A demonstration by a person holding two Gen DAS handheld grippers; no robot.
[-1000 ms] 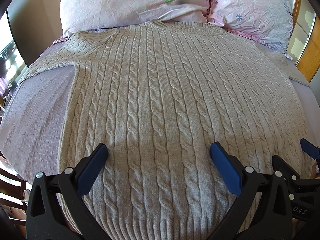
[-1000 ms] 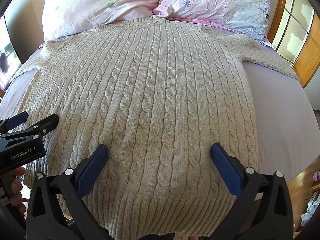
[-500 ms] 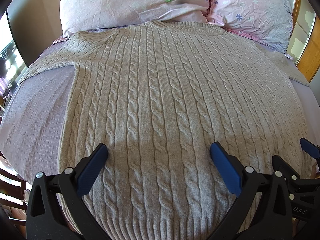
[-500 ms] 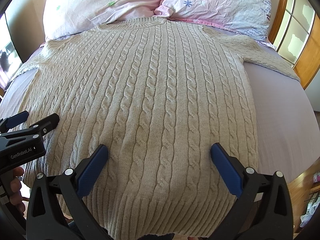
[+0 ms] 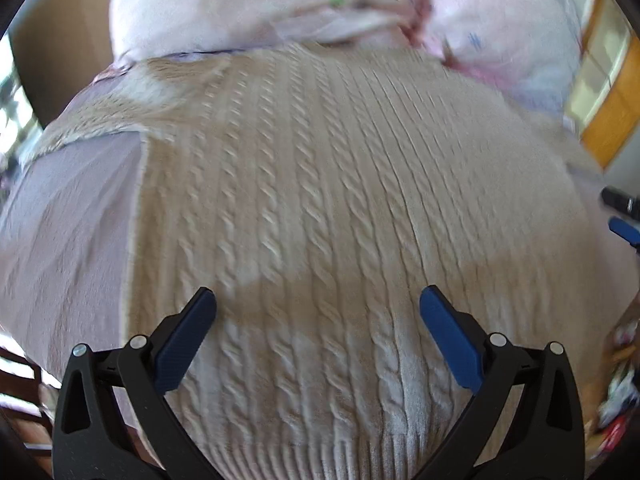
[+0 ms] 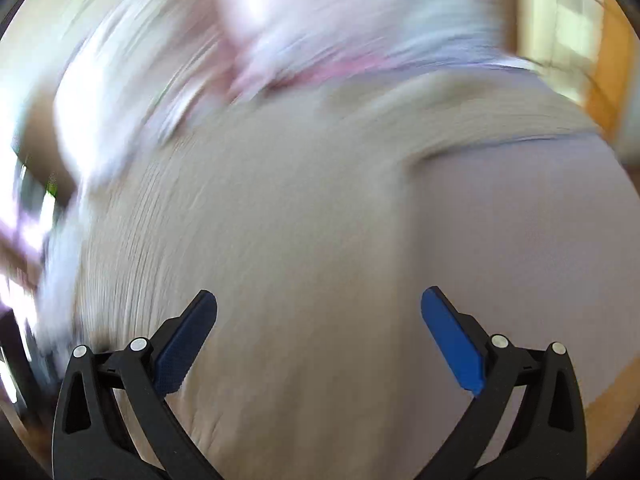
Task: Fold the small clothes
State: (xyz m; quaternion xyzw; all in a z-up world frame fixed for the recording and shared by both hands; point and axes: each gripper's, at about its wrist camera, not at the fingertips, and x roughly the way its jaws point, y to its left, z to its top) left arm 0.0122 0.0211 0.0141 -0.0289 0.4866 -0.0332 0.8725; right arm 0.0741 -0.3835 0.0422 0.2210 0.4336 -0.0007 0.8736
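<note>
A beige cable-knit sweater (image 5: pixel 320 208) lies flat on the bed, neck toward the pillows, hem near me. My left gripper (image 5: pixel 318 304) is open and empty above the lower body of the sweater. My right gripper (image 6: pixel 319 306) is open and empty above the sweater's (image 6: pixel 260 240) right part, near its right side edge; that view is heavily blurred by motion. The right gripper also shows at the right edge of the left wrist view (image 5: pixel 622 216). The sweater's left sleeve (image 5: pixel 92 120) stretches out to the left.
The lilac bedsheet (image 5: pixel 68 232) shows left of the sweater and also to its right (image 6: pixel 528 240). Two pink flowered pillows (image 5: pixel 256 4) lie at the head of the bed. A wooden window frame (image 5: pixel 612 120) stands at the right.
Both grippers have moved forward over the sweater. The right one has swung fast to the right, toward the sweater's right edge, and its view is now blurred. Both stay open.
</note>
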